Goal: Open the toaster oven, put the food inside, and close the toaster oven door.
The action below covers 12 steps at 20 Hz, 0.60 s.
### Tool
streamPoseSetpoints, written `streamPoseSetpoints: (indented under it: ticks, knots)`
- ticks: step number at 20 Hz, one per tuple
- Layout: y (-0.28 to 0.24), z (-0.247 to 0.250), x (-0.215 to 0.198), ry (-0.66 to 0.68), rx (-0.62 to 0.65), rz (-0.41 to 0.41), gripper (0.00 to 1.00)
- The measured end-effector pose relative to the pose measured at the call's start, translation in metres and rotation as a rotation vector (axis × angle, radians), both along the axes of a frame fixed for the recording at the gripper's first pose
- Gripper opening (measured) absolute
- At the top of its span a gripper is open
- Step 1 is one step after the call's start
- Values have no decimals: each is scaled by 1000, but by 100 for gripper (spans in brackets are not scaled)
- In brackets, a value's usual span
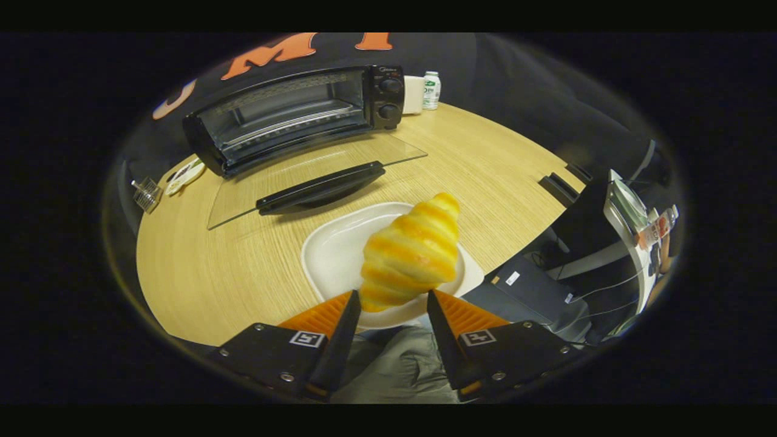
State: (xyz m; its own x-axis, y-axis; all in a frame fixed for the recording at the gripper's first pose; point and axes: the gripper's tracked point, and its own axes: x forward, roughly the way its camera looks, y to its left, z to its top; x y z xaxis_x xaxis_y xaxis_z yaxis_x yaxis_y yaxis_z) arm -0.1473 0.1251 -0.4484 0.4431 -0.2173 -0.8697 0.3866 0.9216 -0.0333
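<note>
Wooden table (230,273) across the middle of the frame, rounded at its near edge, pale grain running crosswise

Black toaster oven (291,115) in the upper left, at the far side of the table, against the dark cloth wall; two round knobs (390,97) stacked on its right panel; wire rack visible inside the open cavity

Glass door (315,176) of the oven folded fully down, lying flat toward the centre of the frame, black handle (320,188) along its near edge

White plate (334,249), rounded-square, at lower centre just short of the door handle, sitting on the table

Golden croissant (411,252) at centre, over the right part of the plate, its near end caught between the fingers, tilted with its far tip pointing toward the oven; raised off the plate or resting on it, cannot tell

Gripper (393,303) at bottom centre, fingers closed in on the croissant's near end, one on each side, both touching it

Grey cloth, perhaps a trouser leg, below between the fingers

Dark equipment and cables at right, off the table edge

Small white bottle (431,90) with green label at upper centre, right of the oven, beside a pale box (413,94)

Small clear item (146,194) and a flat white object (185,176) at the left edge of the table, too small to tell
</note>
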Motion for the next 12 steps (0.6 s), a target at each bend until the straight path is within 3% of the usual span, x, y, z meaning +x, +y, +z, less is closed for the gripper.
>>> streamPoseSetpoints:
  ticks: [3, 8, 12]
  knots:
    - [3, -1, 3, -4, 25, -13, 53]
    - [3, 11, 5, -44, 51, -3, 1]
    - [-1, 16, 8, -56, 72, 28, 1]
